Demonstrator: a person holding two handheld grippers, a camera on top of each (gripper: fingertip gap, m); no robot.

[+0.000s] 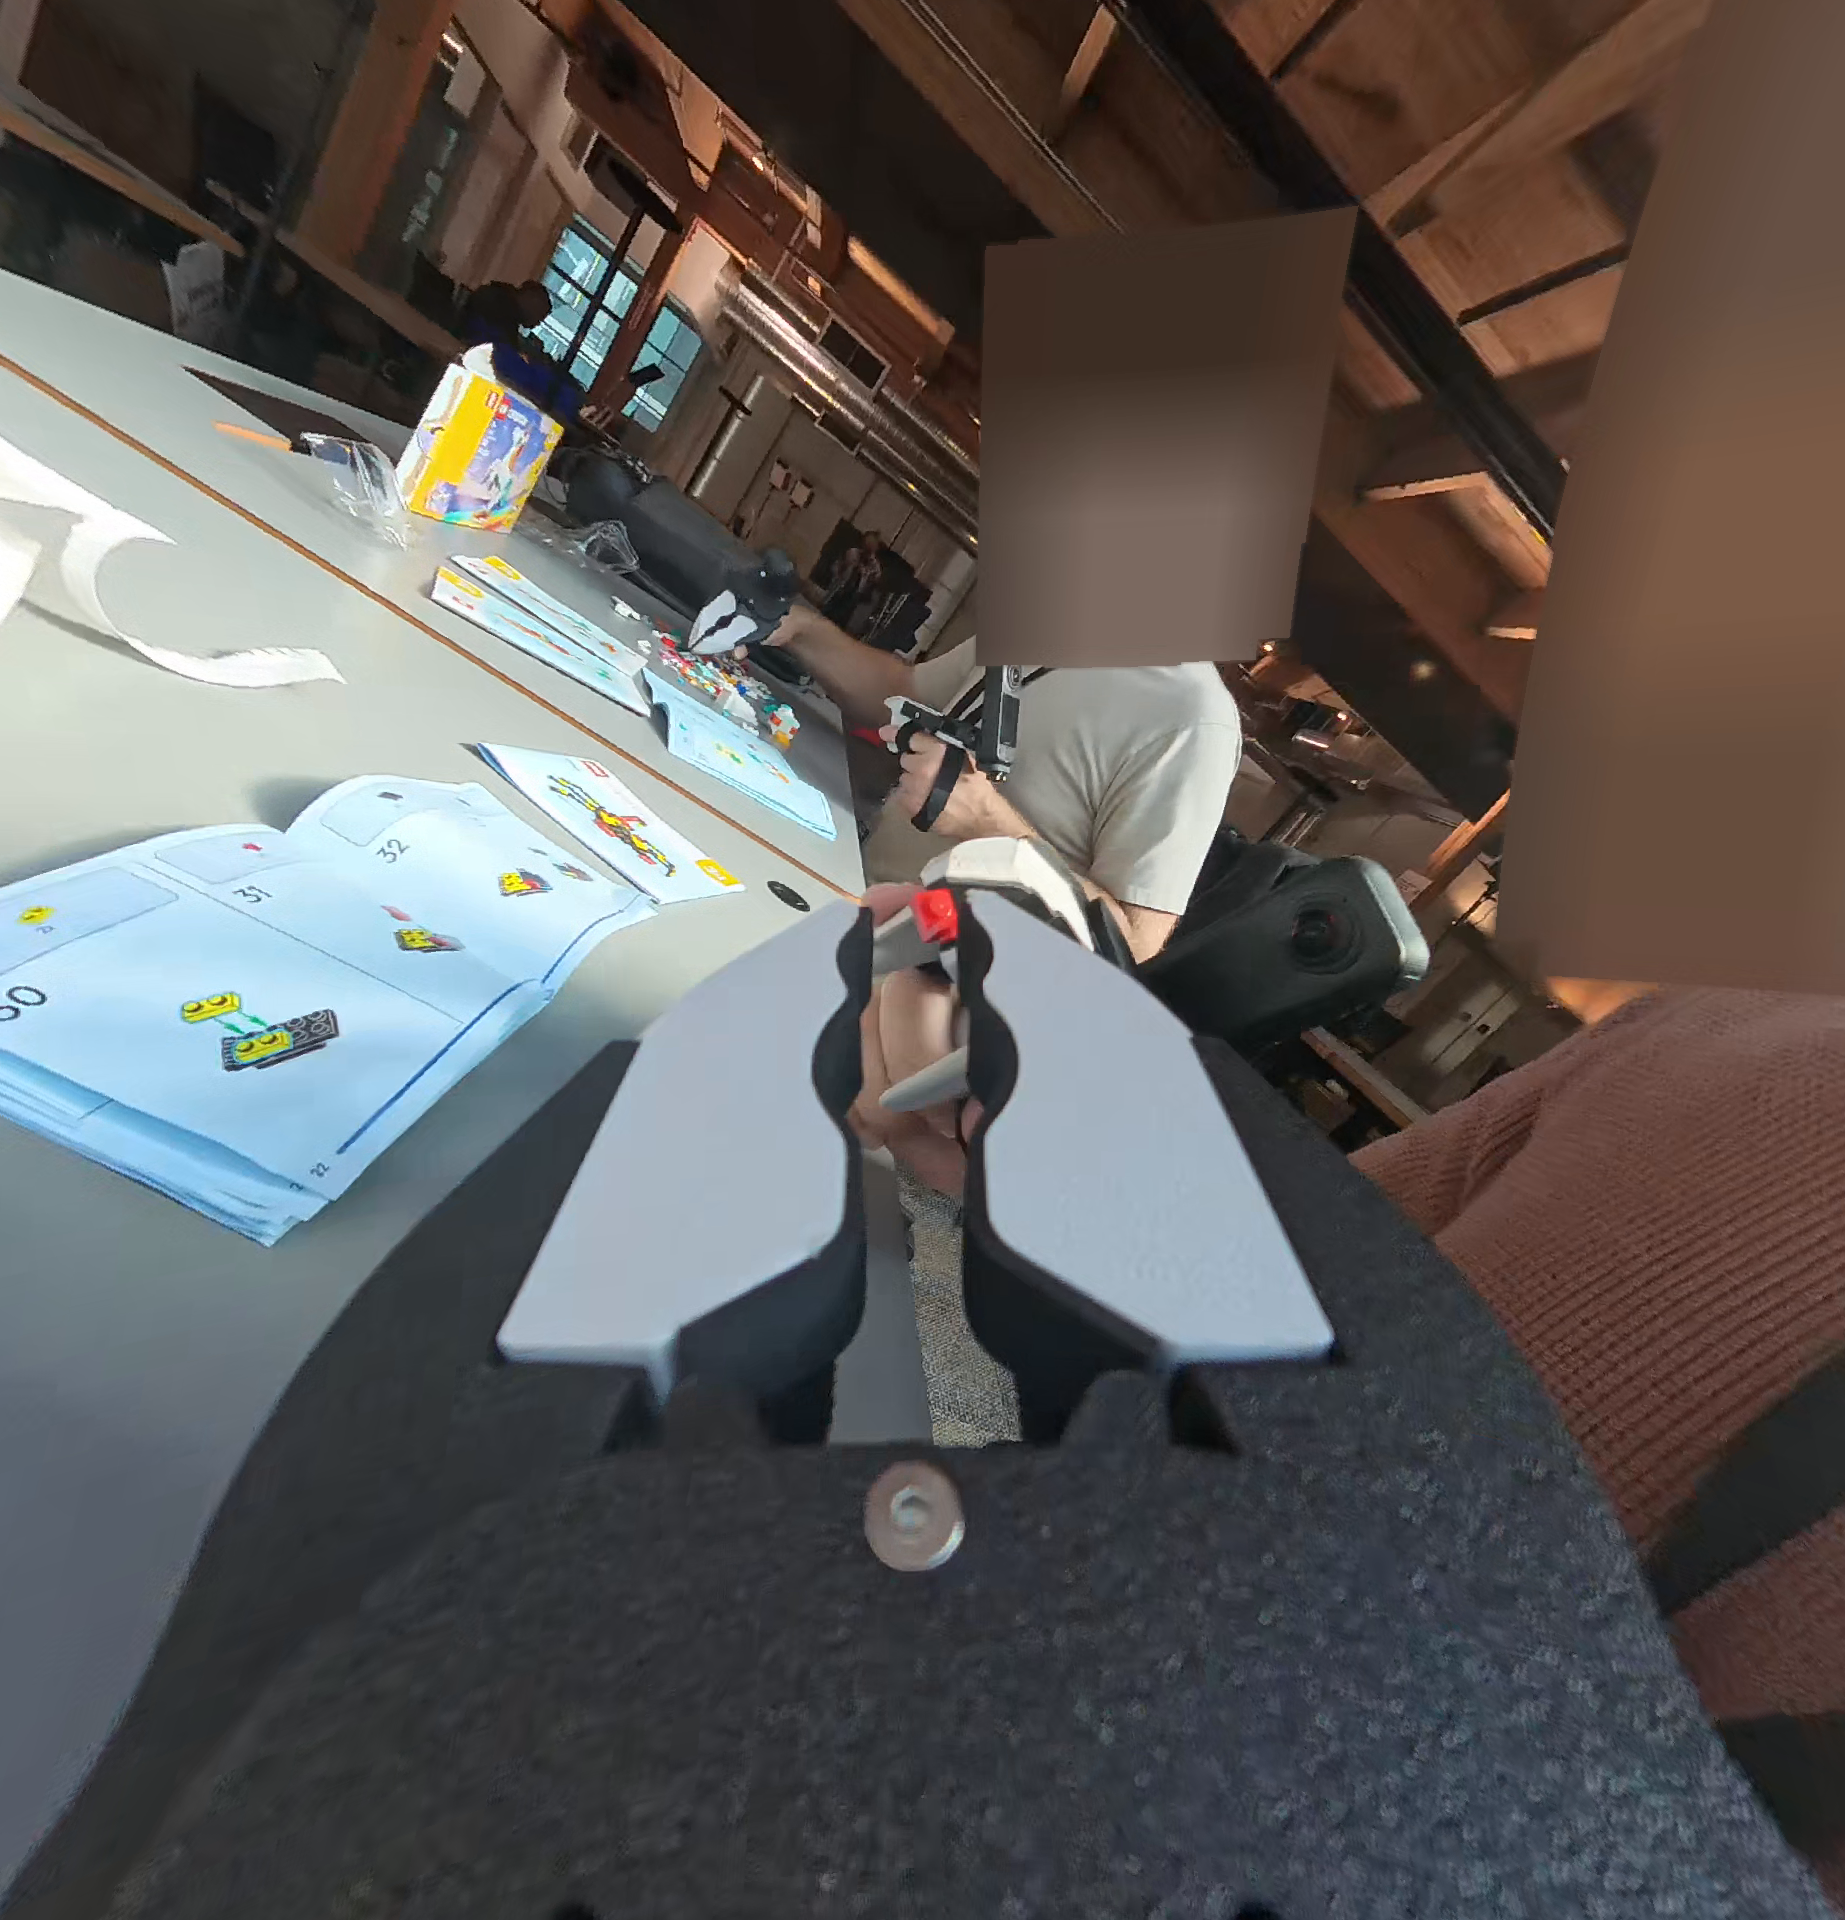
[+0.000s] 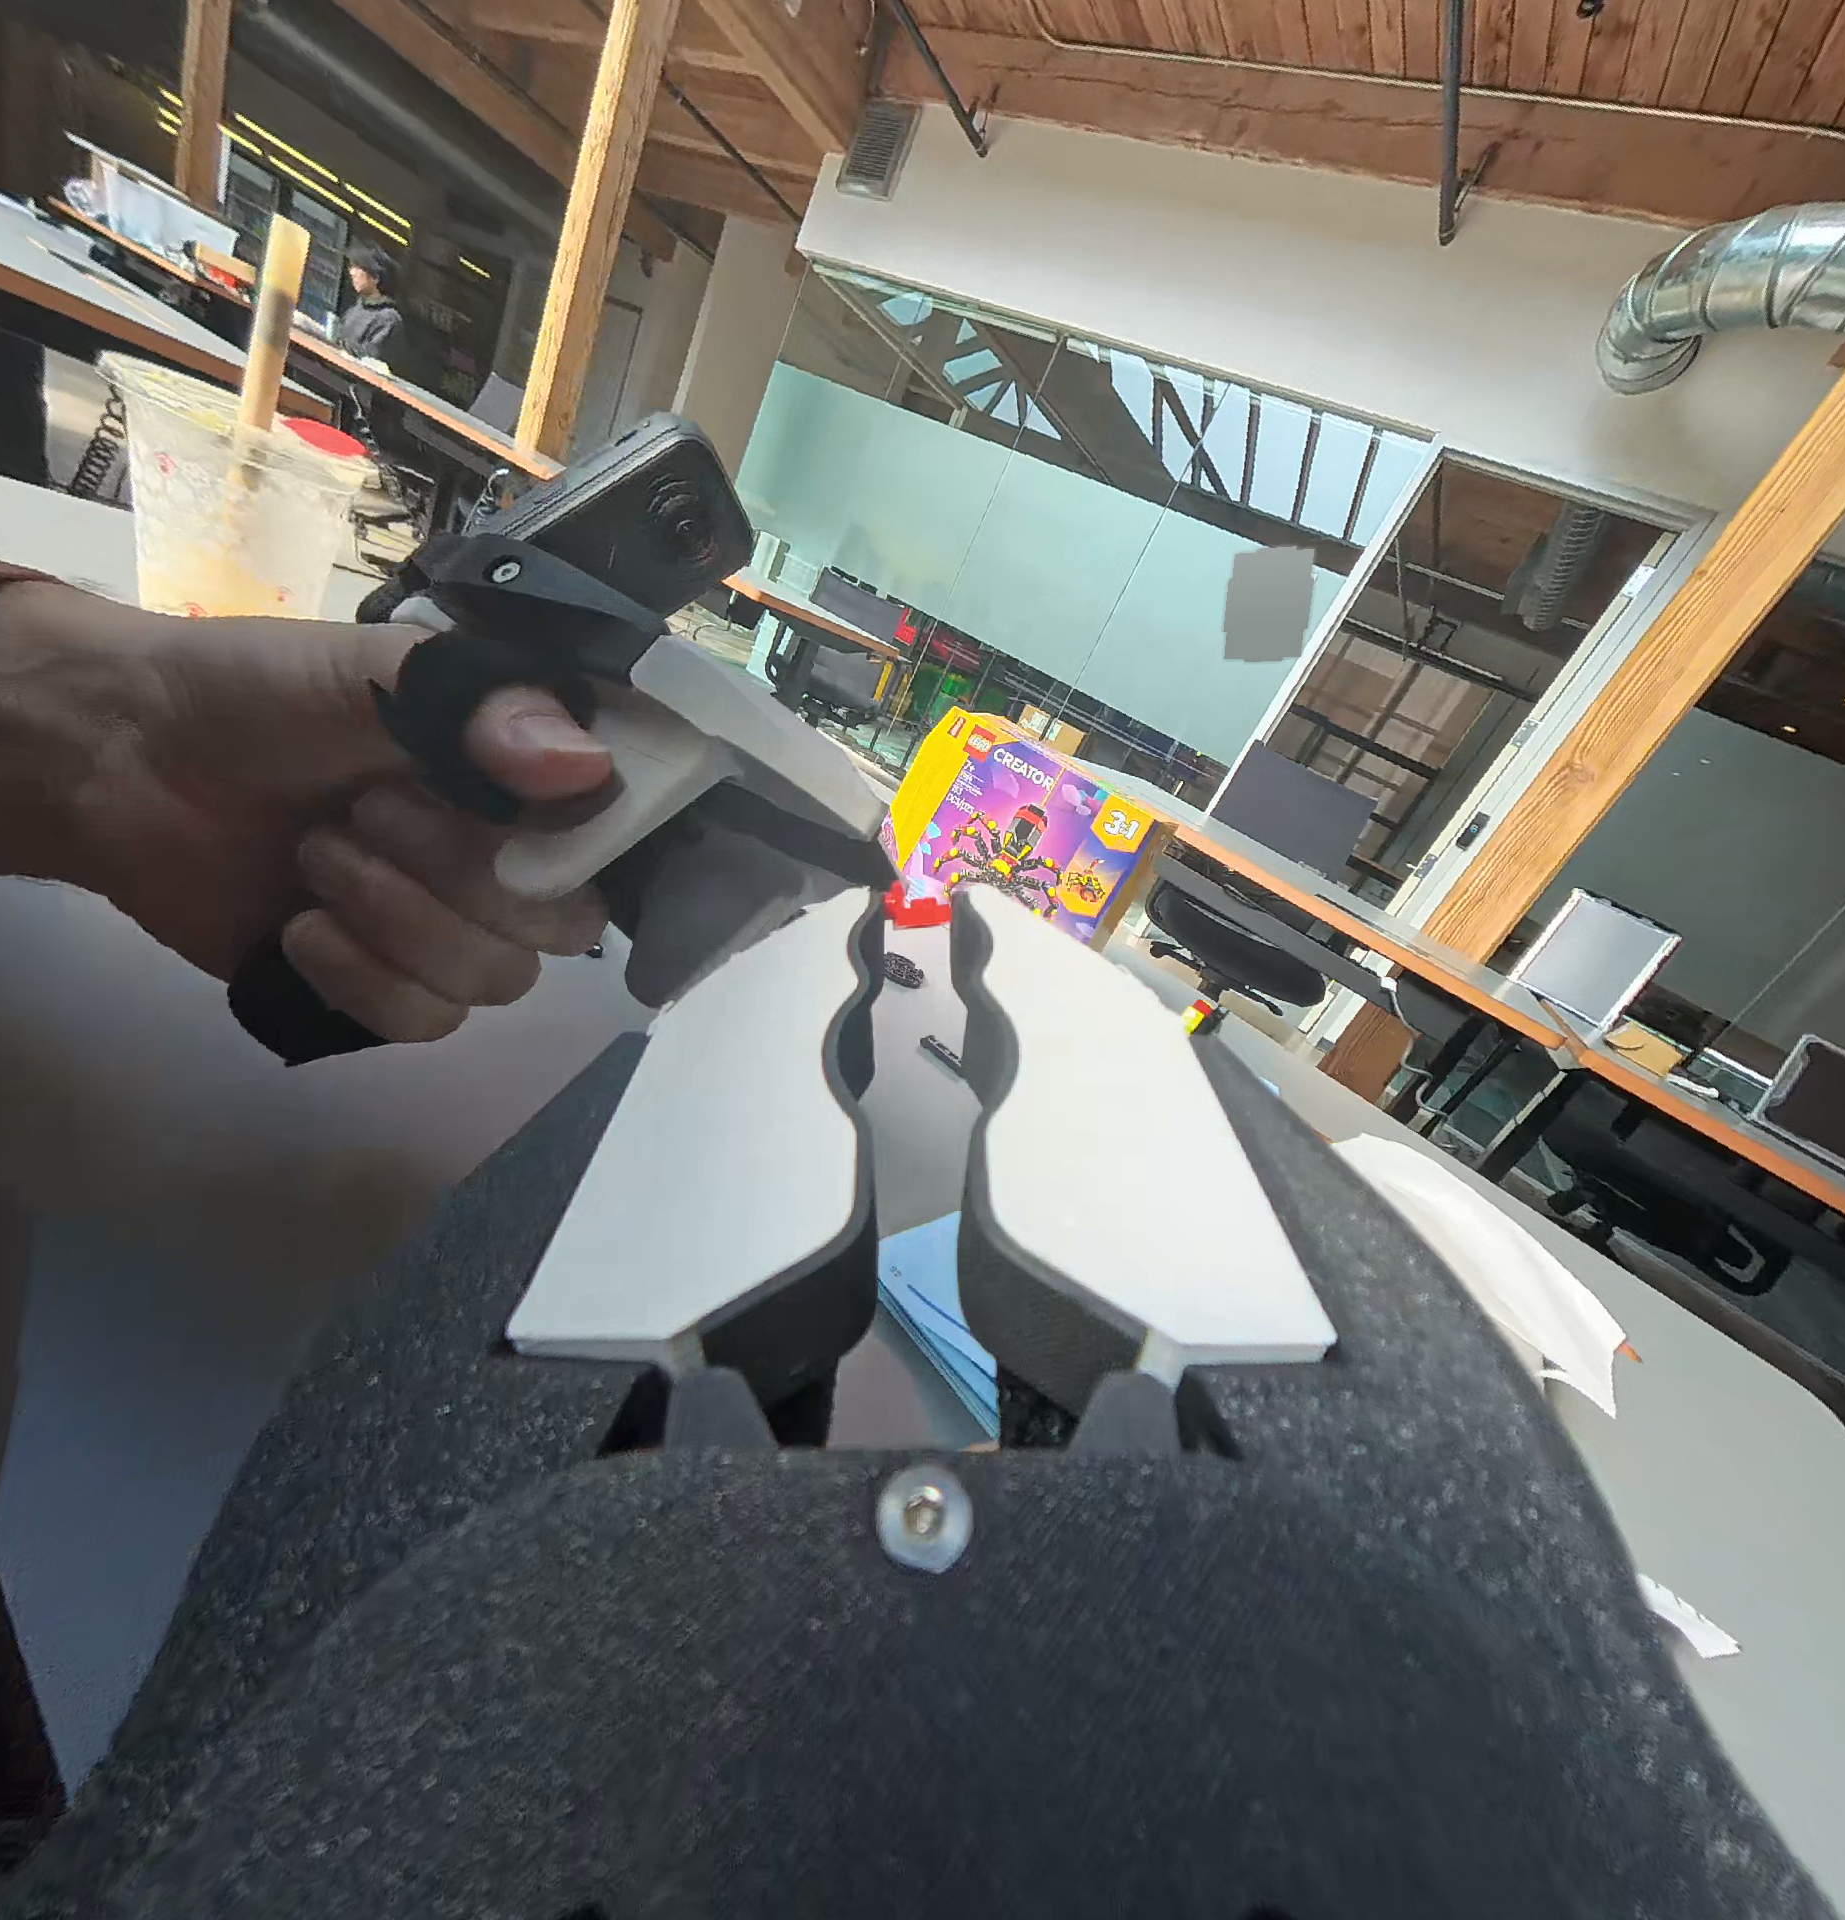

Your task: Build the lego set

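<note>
Both tongs (image 1: 913, 914) (image 2: 913, 909) have pale grey wavy-edged fingers on speckled black bodies with one silver screw.

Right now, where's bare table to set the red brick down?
Free: the table strip between white paper and open manual; also the part nearer than that manual. Crowded: the far end, around loose bricks, booklets and box. Right tongs hold the brick.
</note>
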